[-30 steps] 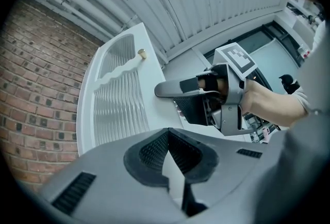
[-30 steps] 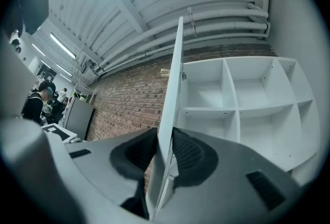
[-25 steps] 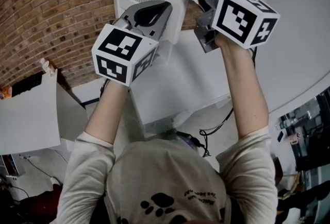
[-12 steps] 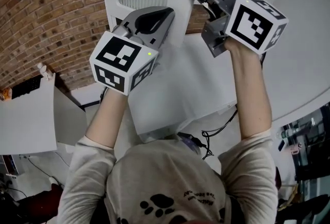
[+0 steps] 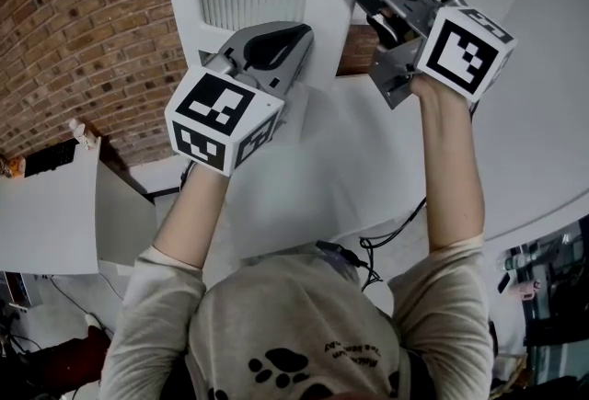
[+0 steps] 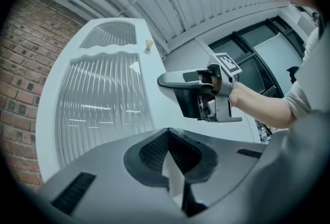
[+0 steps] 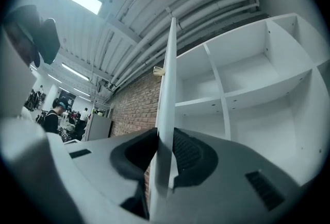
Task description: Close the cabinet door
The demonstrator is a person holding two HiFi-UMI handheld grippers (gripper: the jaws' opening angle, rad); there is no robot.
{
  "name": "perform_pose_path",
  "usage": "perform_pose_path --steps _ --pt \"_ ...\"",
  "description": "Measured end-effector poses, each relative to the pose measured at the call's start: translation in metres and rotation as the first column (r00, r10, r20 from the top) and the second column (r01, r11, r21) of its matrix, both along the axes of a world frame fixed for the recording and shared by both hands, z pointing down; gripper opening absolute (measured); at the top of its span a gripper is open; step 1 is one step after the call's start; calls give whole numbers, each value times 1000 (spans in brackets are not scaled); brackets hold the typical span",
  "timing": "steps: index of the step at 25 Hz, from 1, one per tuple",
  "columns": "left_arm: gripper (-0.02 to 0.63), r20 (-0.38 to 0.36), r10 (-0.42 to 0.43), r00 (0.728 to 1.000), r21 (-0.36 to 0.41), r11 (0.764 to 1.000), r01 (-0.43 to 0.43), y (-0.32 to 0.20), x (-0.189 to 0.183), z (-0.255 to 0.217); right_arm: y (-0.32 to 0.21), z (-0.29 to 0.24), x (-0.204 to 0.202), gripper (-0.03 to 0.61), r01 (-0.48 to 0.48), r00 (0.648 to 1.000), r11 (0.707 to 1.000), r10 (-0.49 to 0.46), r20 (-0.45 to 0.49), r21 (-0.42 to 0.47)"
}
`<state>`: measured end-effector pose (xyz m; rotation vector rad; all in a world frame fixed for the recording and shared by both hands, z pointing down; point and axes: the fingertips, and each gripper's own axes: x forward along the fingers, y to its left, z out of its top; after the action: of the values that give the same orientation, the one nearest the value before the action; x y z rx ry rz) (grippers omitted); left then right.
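Cabinet door [image 7: 166,89] edge clamped in right tongs [image 7: 164,164], left tongs [image 6: 172,171] against face

Legible text: none found. Shirt [image 5: 304,325] carried one small printed line [image 5: 359,349] beside paw graphic [image 5: 287,361]; characters were too small and blurred, not read. Left cube [image 5: 221,118] and right cube [image 5: 465,44] bore black-and-white square marker patterns only, with no letters or numerals. No brand, label, number or sign was readable in either gripper view.

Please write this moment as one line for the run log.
cabinet door open | right gripper shut on its edge | left gripper shut, near its face
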<state>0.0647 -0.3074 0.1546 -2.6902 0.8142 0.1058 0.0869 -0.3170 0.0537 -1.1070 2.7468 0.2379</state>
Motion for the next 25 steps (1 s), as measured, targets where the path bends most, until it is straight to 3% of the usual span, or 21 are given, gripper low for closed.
perform_pose_path --steps 13,25 --pt "9 4 -106 994 -25 994 106 -50 30 9 -46 1 25 100 166 986 986 -166 3 2" --pt "9 4 -227 974 -23 974 227 -70 43 4 -70 -2 35 100 287 958 958 -287 -4 3"
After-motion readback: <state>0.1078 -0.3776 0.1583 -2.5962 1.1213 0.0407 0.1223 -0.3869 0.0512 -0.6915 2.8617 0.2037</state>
